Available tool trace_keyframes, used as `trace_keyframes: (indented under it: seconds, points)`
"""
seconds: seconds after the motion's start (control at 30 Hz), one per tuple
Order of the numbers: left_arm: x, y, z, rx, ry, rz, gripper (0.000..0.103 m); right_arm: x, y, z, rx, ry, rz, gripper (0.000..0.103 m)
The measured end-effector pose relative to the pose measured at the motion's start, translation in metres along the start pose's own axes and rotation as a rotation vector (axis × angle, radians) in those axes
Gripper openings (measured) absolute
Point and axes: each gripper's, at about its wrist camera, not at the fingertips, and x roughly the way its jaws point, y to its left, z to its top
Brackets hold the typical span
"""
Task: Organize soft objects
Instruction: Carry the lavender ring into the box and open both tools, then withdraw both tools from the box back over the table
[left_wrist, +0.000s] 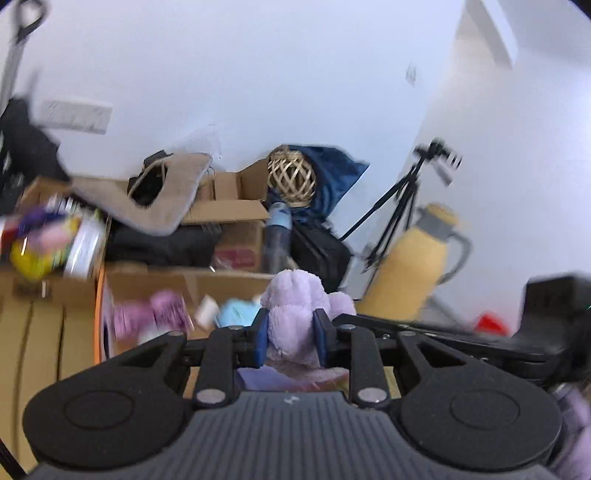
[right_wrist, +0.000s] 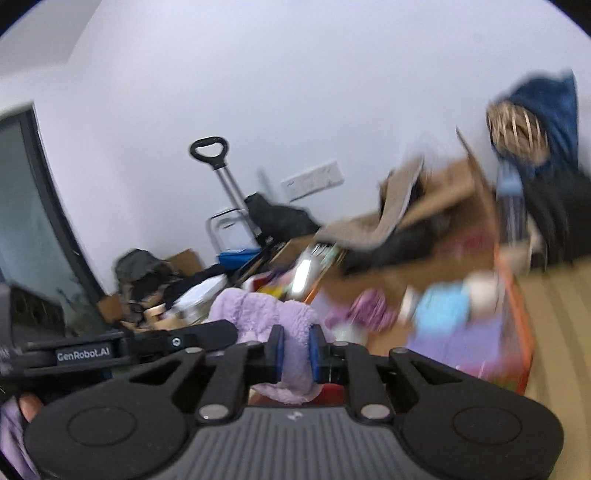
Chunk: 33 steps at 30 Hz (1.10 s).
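Left hand-held gripper (left_wrist: 289, 334) clenched on a lilac plush toy (left_wrist: 299, 310), fuzzy, long axis pointing toward 12 o'clock. Right hand-held gripper (right_wrist: 294, 345) clenched on the same lilac plush, bulk spilling toward 10 o'clock. Held above an open cardboard box (left_wrist: 229, 280) at 9 o'clock holding blurred pink and blue soft things.

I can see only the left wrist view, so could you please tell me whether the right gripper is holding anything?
Observer: Yes, the right gripper is shut on the lilac plush, the same toy your left gripper grips.
Operator: Thank you. What lies beyond it on that side?
Observer: An open cardboard box with an orange edge, holding blurred pink and blue soft items.
Operator: Is anything visible further left there?
Observer: A black trolley handle stands against the white wall.
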Motion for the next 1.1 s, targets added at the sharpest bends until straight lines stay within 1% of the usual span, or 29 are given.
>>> trace_keyframes:
  seconds: [0.03, 0.07, 0.1, 0.17, 0.27, 0.3, 0.37, 0.4, 0.43, 0.47, 0.5, 0.53, 0.57, 0.63, 0.7, 0.73, 0.77, 0.83, 0.87, 0.93, 1.0, 1.1]
  points:
    - [0.023, 0.004, 0.014, 0.015, 0.032, 0.014, 0.025, 0.014, -0.005, 0.017, -0.031, 0.015, -0.024, 0.013]
    - [0.041, 0.009, 0.022, 0.010, 0.059, 0.026, 0.025, 0.029, -0.012, 0.032, -0.038, 0.034, -0.043, 0.013]
    - [0.063, 0.016, 0.027, 0.022, 0.095, 0.029, 0.025, 0.044, -0.019, 0.044, -0.048, 0.056, -0.064, 0.013]
    - [0.099, 0.034, 0.028, -0.014, 0.158, 0.050, 0.025, 0.078, -0.040, 0.061, -0.046, 0.112, -0.111, 0.013]
    - [0.148, 0.073, 0.011, -0.110, 0.272, 0.083, 0.025, 0.135, -0.071, 0.067, -0.001, 0.217, -0.144, 0.013]
    - [0.159, 0.083, 0.006, -0.129, 0.307, 0.095, 0.025, 0.154, -0.081, 0.064, 0.010, 0.260, -0.152, 0.013]
    - [0.177, 0.101, -0.006, -0.180, 0.381, 0.143, 0.027, 0.190, -0.094, 0.049, 0.013, 0.338, -0.176, 0.013]
    - [0.180, 0.109, -0.006, -0.227, 0.405, 0.158, 0.031, 0.202, -0.096, 0.040, 0.005, 0.370, -0.184, 0.013]
    - [0.177, 0.114, -0.003, -0.259, 0.397, 0.163, 0.038, 0.215, -0.095, 0.032, -0.006, 0.401, -0.185, 0.013]
    - [0.174, 0.116, -0.001, -0.237, 0.398, 0.191, 0.041, 0.228, -0.095, 0.024, -0.005, 0.425, -0.179, 0.014]
    - [0.172, 0.118, 0.001, -0.221, 0.400, 0.211, 0.052, 0.234, -0.094, 0.018, -0.003, 0.444, -0.160, 0.014]
    - [0.170, 0.122, 0.002, -0.230, 0.398, 0.204, 0.059, 0.241, -0.095, 0.014, 0.008, 0.455, -0.141, 0.014]
    - [0.167, 0.125, 0.003, -0.246, 0.394, 0.197, 0.060, 0.245, -0.095, 0.013, 0.005, 0.452, -0.135, 0.016]
    - [0.156, 0.124, 0.005, -0.242, 0.385, 0.205, 0.062, 0.249, -0.096, 0.012, -0.008, 0.466, -0.182, 0.021]
    - [0.146, 0.121, 0.010, -0.230, 0.371, 0.209, 0.065, 0.250, -0.100, 0.012, -0.001, 0.510, -0.199, 0.026]
    - [0.138, 0.116, 0.014, -0.219, 0.361, 0.211, 0.065, 0.245, -0.098, 0.013, -0.005, 0.507, -0.206, 0.029]
    - [0.128, 0.112, 0.016, -0.212, 0.352, 0.214, 0.065, 0.237, -0.095, 0.017, -0.015, 0.488, -0.224, 0.032]
    - [0.105, 0.099, 0.025, -0.192, 0.325, 0.216, 0.066, 0.217, -0.085, 0.028, -0.045, 0.448, -0.251, 0.033]
    - [0.094, 0.091, 0.030, -0.180, 0.310, 0.215, 0.066, 0.205, -0.079, 0.036, -0.060, 0.430, -0.253, 0.036]
    - [0.066, 0.074, 0.040, -0.152, 0.268, 0.220, 0.071, 0.177, -0.066, 0.052, -0.087, 0.398, -0.242, 0.041]
    - [0.043, 0.058, 0.048, -0.124, 0.232, 0.225, 0.072, 0.148, -0.052, 0.068, -0.124, 0.358, -0.250, 0.050]
    - [0.002, 0.032, 0.054, -0.089, 0.185, 0.236, 0.073, 0.101, -0.033, 0.087, -0.158, 0.303, -0.263, 0.054]
